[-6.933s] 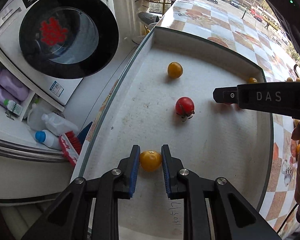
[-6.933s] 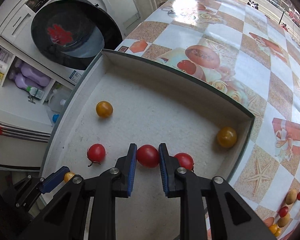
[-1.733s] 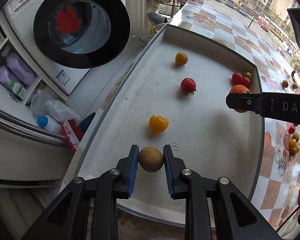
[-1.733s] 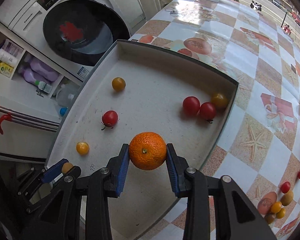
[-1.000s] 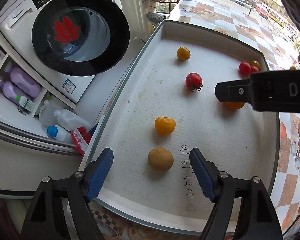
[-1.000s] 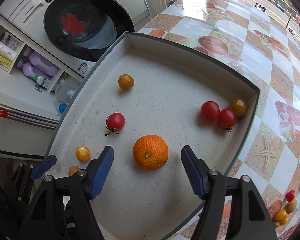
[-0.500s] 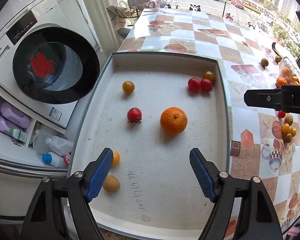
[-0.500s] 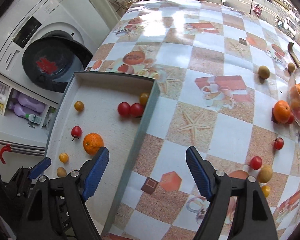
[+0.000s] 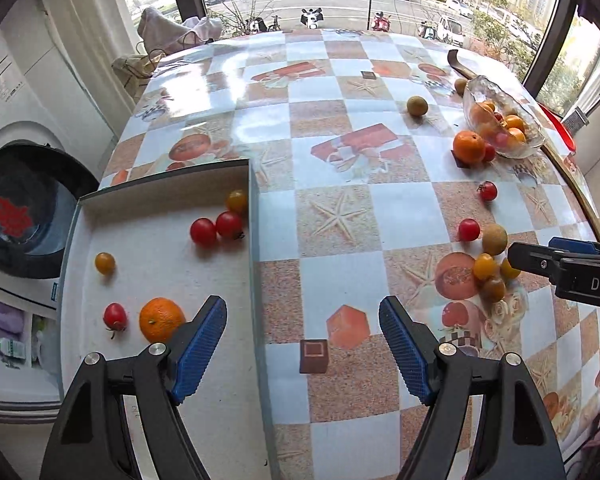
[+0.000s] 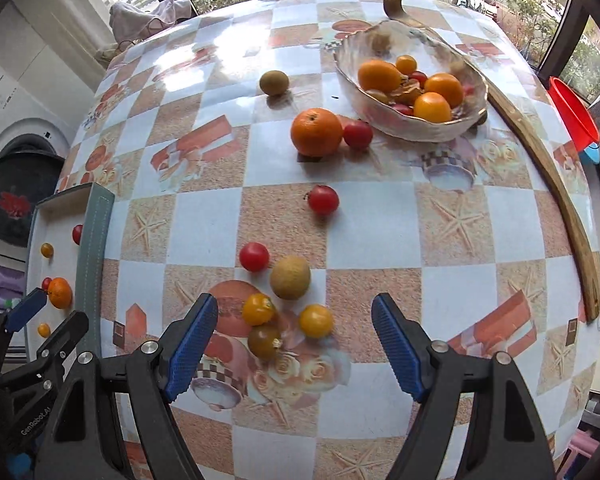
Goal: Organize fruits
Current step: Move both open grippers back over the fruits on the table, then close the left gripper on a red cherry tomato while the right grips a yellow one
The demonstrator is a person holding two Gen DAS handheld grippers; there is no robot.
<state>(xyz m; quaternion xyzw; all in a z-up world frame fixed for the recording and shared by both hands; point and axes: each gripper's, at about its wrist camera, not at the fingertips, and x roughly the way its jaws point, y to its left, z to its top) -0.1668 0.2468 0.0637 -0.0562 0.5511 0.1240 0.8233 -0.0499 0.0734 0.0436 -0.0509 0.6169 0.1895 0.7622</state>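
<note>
While both claws hang over the checkered tablecloth point(image 10: 452, 240), I read each as spread wide and carrying nothing: the left gripper point(image 9: 302, 344) has only bare cloth and the tray's edge between its blue pads, and the right gripper point(image 10: 292, 340) frames loose fruit without touching any of it. What matters for my next pick is that the small cluster lies straight ahead of the right claw, just past its fingertips: a yellow tomato point(image 10: 258, 309) beside a second yellow one point(image 10: 316, 321), a dark olive tomato point(image 10: 264, 342) nearest the claw, and a brown round fruit point(image 10: 290, 277) and a red tomato point(image 10: 254, 256) a little further on. These are round, so no long axis dictates my wrist angle; the trouble is that they sit close together, some touching. From the left view the same cluster point(image 9: 486, 272) lies well off to the right, next to the right claw's tip, so I judge the right hand far nearer. The white tray point(image 9: 256, 240), already holding an orange point(image 9: 161, 319) and several tomatoes, sits to the left, under the left claw's near finger. A glass bowl point(image 10: 472, 114) of fruit stands further back.
</note>
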